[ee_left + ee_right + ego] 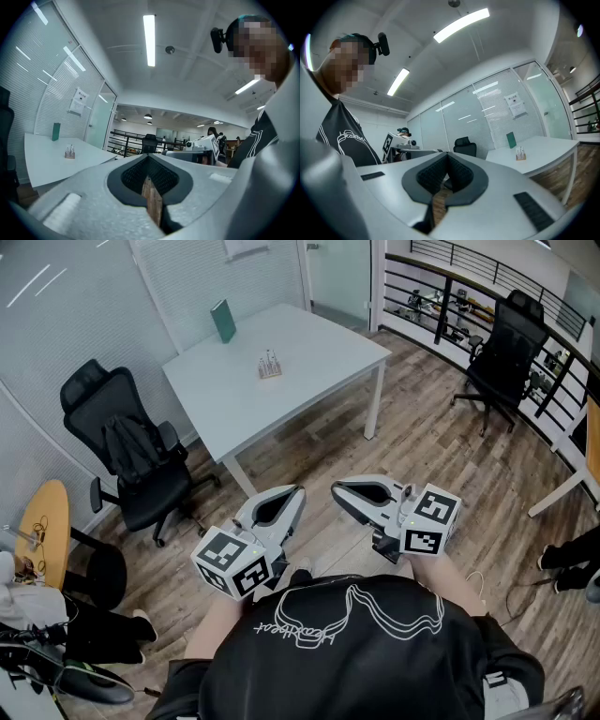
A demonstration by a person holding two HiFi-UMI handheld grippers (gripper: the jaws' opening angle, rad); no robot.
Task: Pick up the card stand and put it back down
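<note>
The card stand (270,365), a small wooden holder with upright cards, sits near the middle of the white table (309,343). It shows small in the left gripper view (70,152) and in the right gripper view (520,154). My left gripper (298,491) and right gripper (336,489) are held close to the person's chest, well short of the table, tips turned toward each other. Both are shut with nothing between the jaws.
A green book (223,321) stands at the table's far edge. A black office chair (131,456) is left of the table and another (502,357) at the right by the railing. Wooden floor lies between me and the table.
</note>
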